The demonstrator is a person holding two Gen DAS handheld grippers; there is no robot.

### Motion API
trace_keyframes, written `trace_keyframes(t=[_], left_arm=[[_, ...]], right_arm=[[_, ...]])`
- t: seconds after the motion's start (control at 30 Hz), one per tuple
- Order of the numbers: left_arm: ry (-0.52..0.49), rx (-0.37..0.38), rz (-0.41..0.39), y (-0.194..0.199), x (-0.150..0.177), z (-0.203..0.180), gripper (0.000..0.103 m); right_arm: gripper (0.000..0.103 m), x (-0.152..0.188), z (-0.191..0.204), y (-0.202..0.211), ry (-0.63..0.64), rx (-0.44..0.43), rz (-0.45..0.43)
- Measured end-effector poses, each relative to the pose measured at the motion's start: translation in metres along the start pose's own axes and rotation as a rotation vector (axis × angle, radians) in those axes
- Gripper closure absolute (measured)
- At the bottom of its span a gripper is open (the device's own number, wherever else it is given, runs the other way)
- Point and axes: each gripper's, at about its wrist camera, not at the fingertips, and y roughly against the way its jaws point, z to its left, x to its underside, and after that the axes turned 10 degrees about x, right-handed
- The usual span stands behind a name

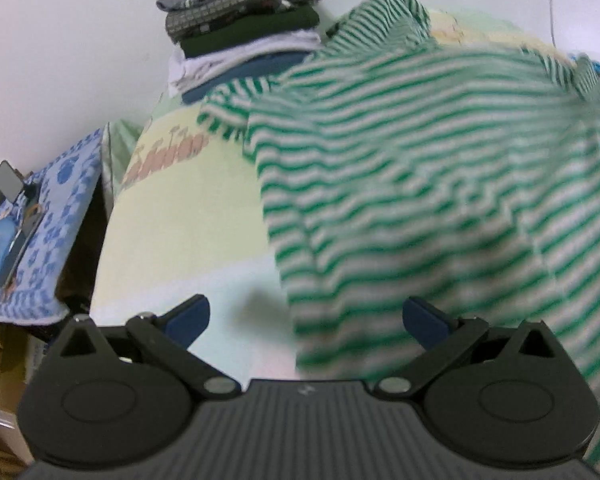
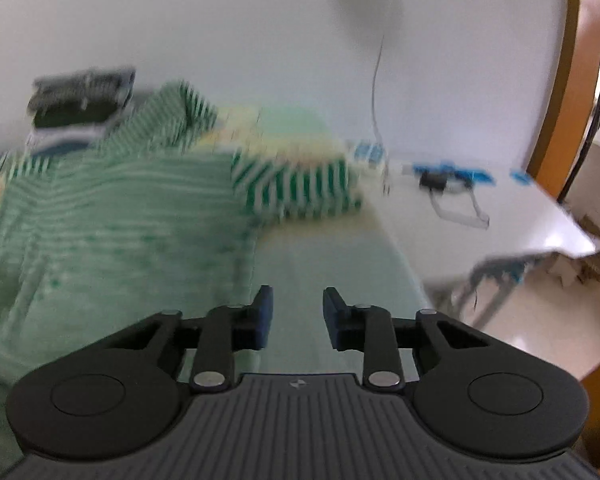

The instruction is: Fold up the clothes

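Motion blur smears the striped shirt (image 2: 112, 216) in the right wrist view; its stripes merge. The folded stack (image 2: 80, 104) is likewise indistinct there. In the left wrist view, the shirt's right side runs past the frame edge. Small items on the blue cloth (image 1: 52, 240) are unidentifiable.

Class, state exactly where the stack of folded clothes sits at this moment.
The stack of folded clothes sits at the far end of the bed, against the white wall, just left of the green striped shirt; the right wrist view shows it upper left.
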Motion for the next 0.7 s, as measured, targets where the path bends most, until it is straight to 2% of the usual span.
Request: trace_keyframes(t=[0.1,0.23,0.3,0.43,0.5,0.6,0.7], left_arm=[[0.008,0.025,0.026,0.012,0.022,0.005,0.004],[0.072,0.058,0.04,0.031,0.048,0.015,0.006],[0.095,0.063,0.044,0.04,0.058,0.017,0.006],[0.149,0.1,0.064,0.053,0.074,0.016,0.004],[0.184,0.118,0.081,0.057,0.08,0.013,0.003],[0.227,0.133,0.092,0.062,0.089,0.006,0.003],[0.274,0.144,0.111,0.058,0.098,-0.002,0.003]], right_arm=[[0.073,0.017,-0.014,0.009,0.006,-0.086,0.177],[0.072,0.036,-0.033,0.02,-0.063,-0.105,0.274],[0.07,0.042,-0.033,0.018,-0.067,-0.16,0.308],[0.05,0.051,-0.021,0.016,0.014,-0.194,0.279],[0.05,0.057,-0.021,0.013,0.034,-0.204,0.28],[0.05,0.062,-0.033,0.009,-0.017,-0.251,0.295],[0.051,0.063,-0.034,0.005,-0.018,-0.276,0.273]])
